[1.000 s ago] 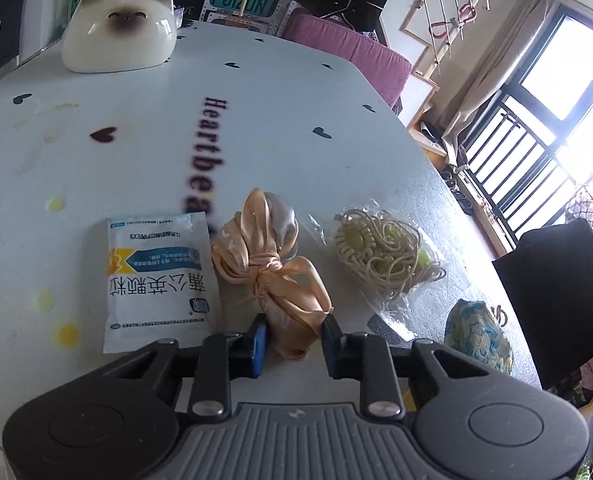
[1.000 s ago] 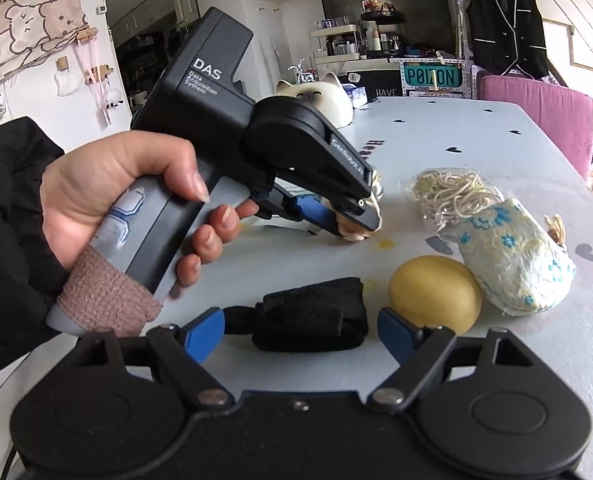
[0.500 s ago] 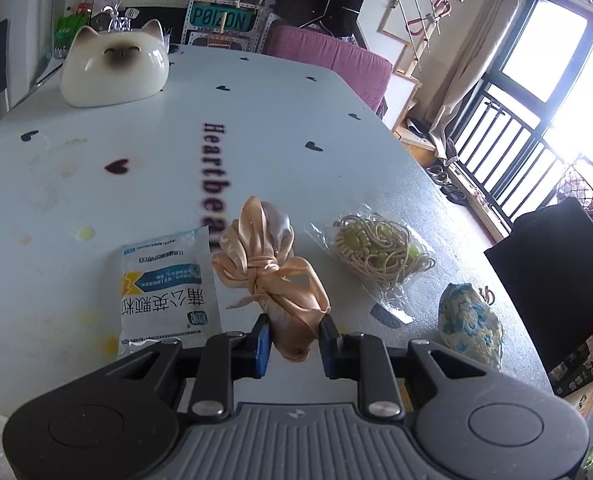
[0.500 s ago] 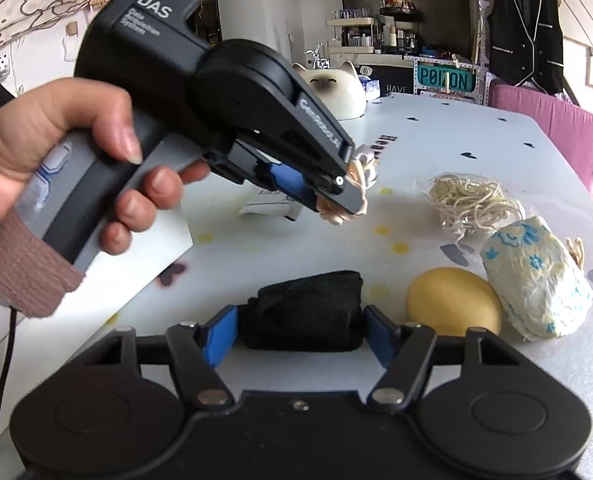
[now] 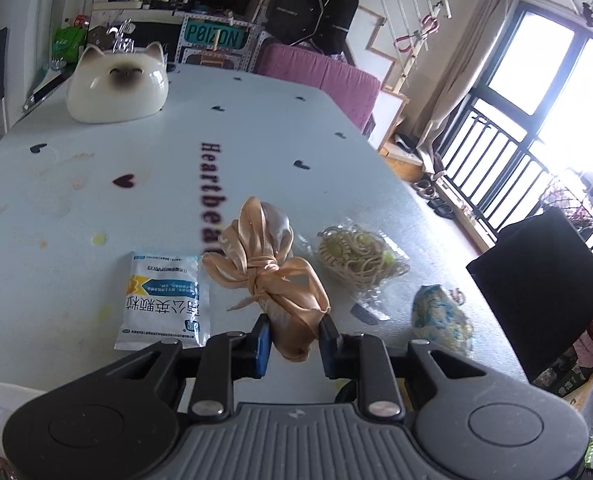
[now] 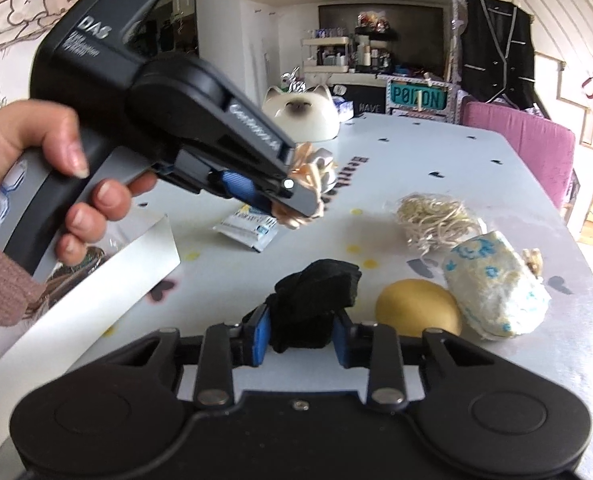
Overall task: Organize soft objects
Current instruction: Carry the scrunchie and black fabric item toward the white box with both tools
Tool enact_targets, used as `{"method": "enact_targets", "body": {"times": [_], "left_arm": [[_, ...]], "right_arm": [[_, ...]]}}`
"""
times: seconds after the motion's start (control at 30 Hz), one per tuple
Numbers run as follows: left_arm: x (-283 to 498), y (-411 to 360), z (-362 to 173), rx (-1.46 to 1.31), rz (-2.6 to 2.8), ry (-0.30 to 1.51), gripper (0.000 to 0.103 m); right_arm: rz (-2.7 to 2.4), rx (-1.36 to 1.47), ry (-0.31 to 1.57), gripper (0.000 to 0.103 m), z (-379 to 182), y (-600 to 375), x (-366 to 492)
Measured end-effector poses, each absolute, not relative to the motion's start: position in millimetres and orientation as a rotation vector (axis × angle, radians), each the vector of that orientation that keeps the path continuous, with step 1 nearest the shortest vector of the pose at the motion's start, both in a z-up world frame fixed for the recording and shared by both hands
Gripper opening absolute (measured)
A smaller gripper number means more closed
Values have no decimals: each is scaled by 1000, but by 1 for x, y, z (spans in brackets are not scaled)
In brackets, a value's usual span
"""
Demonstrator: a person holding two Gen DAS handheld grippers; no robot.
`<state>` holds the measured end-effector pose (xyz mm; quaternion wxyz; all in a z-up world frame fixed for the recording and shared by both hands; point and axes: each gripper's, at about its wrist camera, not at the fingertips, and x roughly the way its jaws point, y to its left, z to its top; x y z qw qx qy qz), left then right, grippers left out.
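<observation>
Peach scarf point(image 5: 272, 280): knotted, lifted above the table point(image 5: 256, 128), its near end pinched in the left gripper point(image 5: 293, 342), jaws clamped tight.
Black cloth point(image 6: 316, 300): bunched between the closing jaws of the right gripper point(image 6: 300, 338), pads touching it.
Neighbours: yellow ball point(image 6: 418, 312), blue-patterned pouch point(image 6: 496, 288), white packet point(image 5: 164, 300).

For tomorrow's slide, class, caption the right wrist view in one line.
Right claw closing on black cloth while left claw lifts peach scarf above table.
</observation>
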<state>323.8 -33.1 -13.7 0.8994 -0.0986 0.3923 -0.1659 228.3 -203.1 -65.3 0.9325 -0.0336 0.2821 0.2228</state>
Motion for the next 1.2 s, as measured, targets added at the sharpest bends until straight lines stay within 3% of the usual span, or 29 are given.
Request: {"method": "enact_targets", "body": {"times": [0.57, 1.2], "left_arm": [[241, -16, 50, -141, -457, 660, 26], [139, 69, 90, -56, -427, 562, 26]], "right_arm": [[330, 46, 455, 33, -7, -225, 174], [376, 92, 386, 34, 34, -188, 134]]}}
